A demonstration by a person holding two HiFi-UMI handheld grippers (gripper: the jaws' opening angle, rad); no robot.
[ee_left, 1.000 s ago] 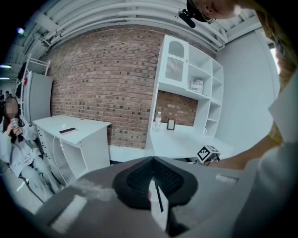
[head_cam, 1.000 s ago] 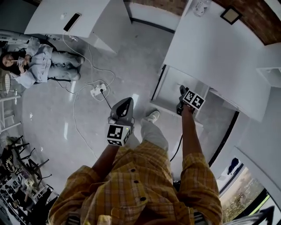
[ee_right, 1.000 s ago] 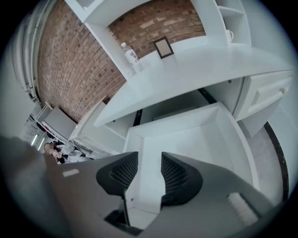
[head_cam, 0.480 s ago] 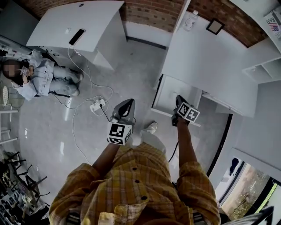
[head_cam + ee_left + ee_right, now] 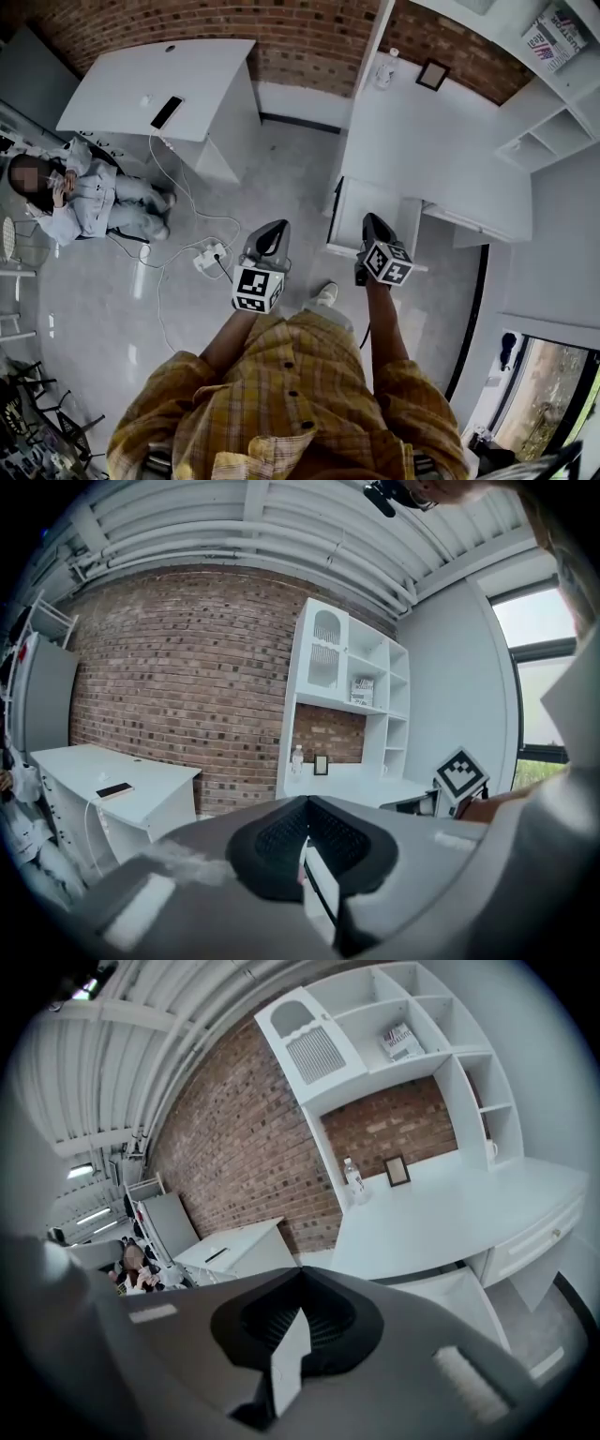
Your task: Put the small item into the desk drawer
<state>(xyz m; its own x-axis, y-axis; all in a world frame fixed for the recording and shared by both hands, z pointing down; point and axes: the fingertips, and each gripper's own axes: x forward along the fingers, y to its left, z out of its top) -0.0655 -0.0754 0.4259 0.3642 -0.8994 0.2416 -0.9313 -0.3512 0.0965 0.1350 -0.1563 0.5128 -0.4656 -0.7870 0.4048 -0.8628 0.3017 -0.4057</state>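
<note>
The white desk (image 5: 431, 131) stands against the brick wall with its drawer (image 5: 349, 211) pulled open; I make out no small item inside it. My right gripper (image 5: 368, 217) hovers over the drawer's front part, jaws shut with nothing between them. In the right gripper view the right gripper (image 5: 300, 1269) points over the drawer (image 5: 450, 1288) toward the desk (image 5: 441, 1213). My left gripper (image 5: 278, 225) hangs over the floor left of the drawer; in the left gripper view the left gripper (image 5: 307, 800) has its tips together, and whether anything sits deeper between the pads is unclear.
A bottle (image 5: 384, 67) and a small picture frame (image 5: 432, 73) stand at the desk's back. White shelves (image 5: 553, 112) rise at the right. A second desk (image 5: 159, 84) holds a phone (image 5: 166, 112). A person (image 5: 84, 202) sits at the left. A power strip (image 5: 208, 255) and cables lie on the floor.
My right gripper has drawn back from deeper over the drawer toward its front edge. The head view has tilted up, showing more of the brick wall and shelves.
</note>
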